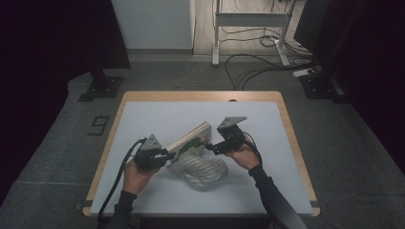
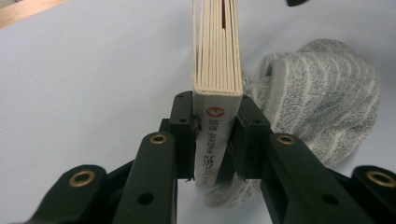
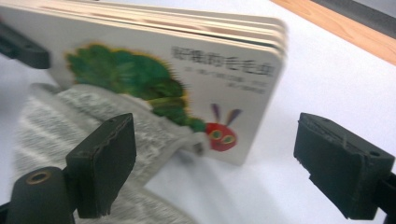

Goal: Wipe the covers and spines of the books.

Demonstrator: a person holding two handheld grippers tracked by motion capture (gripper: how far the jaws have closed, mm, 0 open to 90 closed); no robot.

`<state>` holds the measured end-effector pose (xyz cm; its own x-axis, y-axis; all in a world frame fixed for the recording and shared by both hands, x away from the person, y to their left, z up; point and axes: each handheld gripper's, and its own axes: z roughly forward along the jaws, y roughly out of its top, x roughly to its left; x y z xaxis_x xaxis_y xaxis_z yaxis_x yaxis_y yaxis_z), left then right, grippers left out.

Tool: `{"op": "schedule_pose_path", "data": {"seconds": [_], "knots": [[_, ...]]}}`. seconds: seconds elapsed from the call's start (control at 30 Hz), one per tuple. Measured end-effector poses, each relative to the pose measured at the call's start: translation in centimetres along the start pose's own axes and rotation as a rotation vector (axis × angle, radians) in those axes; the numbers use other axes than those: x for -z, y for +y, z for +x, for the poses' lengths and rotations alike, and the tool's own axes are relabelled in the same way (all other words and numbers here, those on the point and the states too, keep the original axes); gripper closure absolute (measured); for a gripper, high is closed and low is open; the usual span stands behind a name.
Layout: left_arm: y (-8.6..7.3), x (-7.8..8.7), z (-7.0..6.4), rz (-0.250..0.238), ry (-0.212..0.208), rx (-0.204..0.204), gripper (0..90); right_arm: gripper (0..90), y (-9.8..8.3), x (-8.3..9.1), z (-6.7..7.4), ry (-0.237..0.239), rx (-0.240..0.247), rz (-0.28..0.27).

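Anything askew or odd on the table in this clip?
The board book is off the mat and tilted, clamped at its spine by the left claw, with a grey knitted pouch crumpled under and beside it. The right claw stands open near the cover, gripping nothing. No damage or spills visible.

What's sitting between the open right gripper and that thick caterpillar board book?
In the right gripper view, a grey striped knitted cloth lies between the right gripper and the board book.

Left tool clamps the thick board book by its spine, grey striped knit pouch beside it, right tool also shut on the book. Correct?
Not quite. The right tool is open, its jaws wide apart and clear of the thick board book, per the right gripper view. The left tool clamp and grey striped knit pouch are right.
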<state>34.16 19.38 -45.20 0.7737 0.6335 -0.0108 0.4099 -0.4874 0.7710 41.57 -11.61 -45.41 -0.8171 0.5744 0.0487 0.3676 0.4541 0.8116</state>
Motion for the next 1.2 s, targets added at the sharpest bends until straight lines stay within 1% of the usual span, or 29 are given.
{"op": "schedule_pose_path", "data": {"seconds": [0.07,0.13,0.4,0.5,0.57,0.67,0.7,0.77,0.93,1.03,1.07,1.13,1.2], "knots": [[0.0,0.0,0.0,0.001,-0.001,-0.005,73.5,12.5,0.1,-0.4,-0.5,0.003,-0.002,-0.012],[0.0,0.0,0.1,0.003,-0.007,-0.008,74.0,12.8,0.2,-0.9,-0.8,0.019,-0.002,-0.018],[0.1,0.0,0.3,0.009,-0.015,-0.012,74.0,13.2,1.4,-2.6,-1.4,0.046,0.033,-0.032],[0.1,0.0,0.1,0.008,-0.011,-0.012,73.3,13.1,1.7,-3.0,-1.7,0.072,0.026,-0.045],[0.0,0.0,0.1,0.014,-0.004,-0.016,72.6,13.1,1.8,-3.3,-1.8,0.102,0.037,-0.046],[-0.3,0.1,0.0,0.033,0.01,-0.013,70.2,14.6,1.7,-3.4,-1.6,0.13,0.053,-0.041],[-0.4,0.1,0.0,0.037,0.011,-0.013,69.9,14.5,1.7,-3.5,-1.4,0.129,0.061,-0.04],[-0.5,0.2,0.1,0.03,0.009,-0.004,71.6,15.1,1.6,-3.5,-1.3,0.118,0.069,-0.04],[-0.4,0.2,0.5,0.031,0.027,0.008,73.2,19.5,1.2,-2.9,-1.2,0.114,0.067,-0.044],[-0.2,0.2,0.8,0.033,0.037,0.009,72.7,23.0,0.9,-2.4,-1.3,0.113,0.054,-0.053],[-0.2,0.1,0.9,0.035,0.042,0.008,72.4,24.2,0.8,-2.3,-1.3,0.109,0.048,-0.053],[-0.1,0.1,1.0,0.036,0.049,0.005,71.7,26.1,0.6,-2.1,-1.1,0.093,0.051,-0.055],[-0.1,0.0,1.2,0.034,0.044,0.007,70.9,28.3,0.4,-1.8,-0.9,0.079,0.052,-0.053]]}}
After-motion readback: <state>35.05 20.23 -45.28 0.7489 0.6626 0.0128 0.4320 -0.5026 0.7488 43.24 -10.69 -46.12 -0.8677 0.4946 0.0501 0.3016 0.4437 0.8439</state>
